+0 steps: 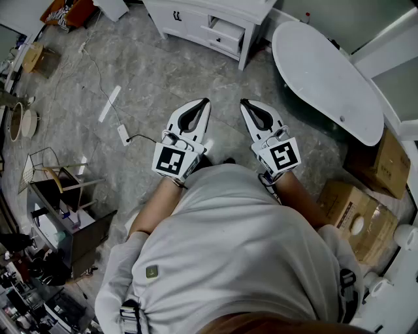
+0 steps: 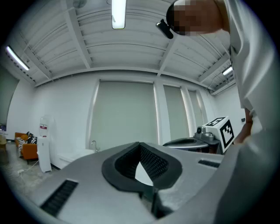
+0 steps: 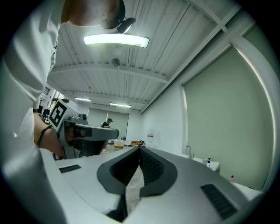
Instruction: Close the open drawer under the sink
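Note:
In the head view a white cabinet (image 1: 196, 16) stands at the far edge of the floor, and one drawer (image 1: 225, 30) in it juts out open. Both grippers are held level in front of the person's torso and point toward the cabinet, well short of it. My left gripper (image 1: 205, 102) is shut with nothing in it. My right gripper (image 1: 243, 102) beside it is shut and empty too. In the left gripper view the jaw tips (image 2: 140, 144) meet, with a faucet (image 2: 93, 145) far behind. In the right gripper view the tips (image 3: 140, 148) also meet.
A white oval tub (image 1: 326, 78) lies to the right of the cabinet. Cardboard boxes (image 1: 356, 212) sit near the right side. A power strip (image 1: 123, 134) with its cable lies on the marble floor on the left, and a cluttered rack (image 1: 62, 196) stands further left.

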`<move>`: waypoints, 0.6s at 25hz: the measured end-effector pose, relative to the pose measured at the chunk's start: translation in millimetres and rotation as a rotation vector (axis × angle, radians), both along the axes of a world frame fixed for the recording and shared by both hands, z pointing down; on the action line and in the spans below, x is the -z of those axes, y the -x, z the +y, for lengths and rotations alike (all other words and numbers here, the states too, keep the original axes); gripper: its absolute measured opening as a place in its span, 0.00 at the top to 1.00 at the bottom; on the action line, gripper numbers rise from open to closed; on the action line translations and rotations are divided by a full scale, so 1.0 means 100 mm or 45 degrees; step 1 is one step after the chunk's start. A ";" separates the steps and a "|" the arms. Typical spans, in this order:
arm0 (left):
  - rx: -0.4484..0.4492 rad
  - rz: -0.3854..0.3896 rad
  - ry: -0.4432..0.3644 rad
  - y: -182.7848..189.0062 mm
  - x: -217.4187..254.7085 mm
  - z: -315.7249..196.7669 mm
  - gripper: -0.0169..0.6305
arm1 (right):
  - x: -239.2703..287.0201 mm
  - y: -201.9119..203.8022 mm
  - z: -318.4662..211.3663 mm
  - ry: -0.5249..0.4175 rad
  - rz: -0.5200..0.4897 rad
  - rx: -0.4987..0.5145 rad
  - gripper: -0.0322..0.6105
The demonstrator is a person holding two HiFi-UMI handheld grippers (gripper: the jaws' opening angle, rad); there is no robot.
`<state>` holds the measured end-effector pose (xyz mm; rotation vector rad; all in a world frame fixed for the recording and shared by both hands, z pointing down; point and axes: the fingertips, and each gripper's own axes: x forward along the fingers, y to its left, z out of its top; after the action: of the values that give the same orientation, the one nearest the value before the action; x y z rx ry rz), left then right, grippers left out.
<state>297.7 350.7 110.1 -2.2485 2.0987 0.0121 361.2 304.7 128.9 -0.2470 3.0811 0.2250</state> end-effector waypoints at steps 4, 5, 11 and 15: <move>0.026 0.031 0.062 0.08 -0.11 0.01 0.96 | 0.00 0.05 -0.01 0.002 -0.002 -0.001 0.91; 0.027 0.033 0.064 0.10 -0.12 0.01 0.96 | 0.00 0.06 -0.02 0.004 -0.004 -0.002 0.91; 0.025 0.041 0.068 0.14 -0.15 0.00 0.96 | -0.03 0.09 -0.04 0.023 -0.012 -0.012 0.91; 0.013 0.037 0.042 0.23 -0.15 -0.01 0.96 | -0.04 0.17 -0.09 0.042 -0.019 -0.051 0.91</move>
<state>274.5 349.6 124.7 -2.2692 2.1403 0.0101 343.9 296.1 132.8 -0.3103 3.0693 0.1736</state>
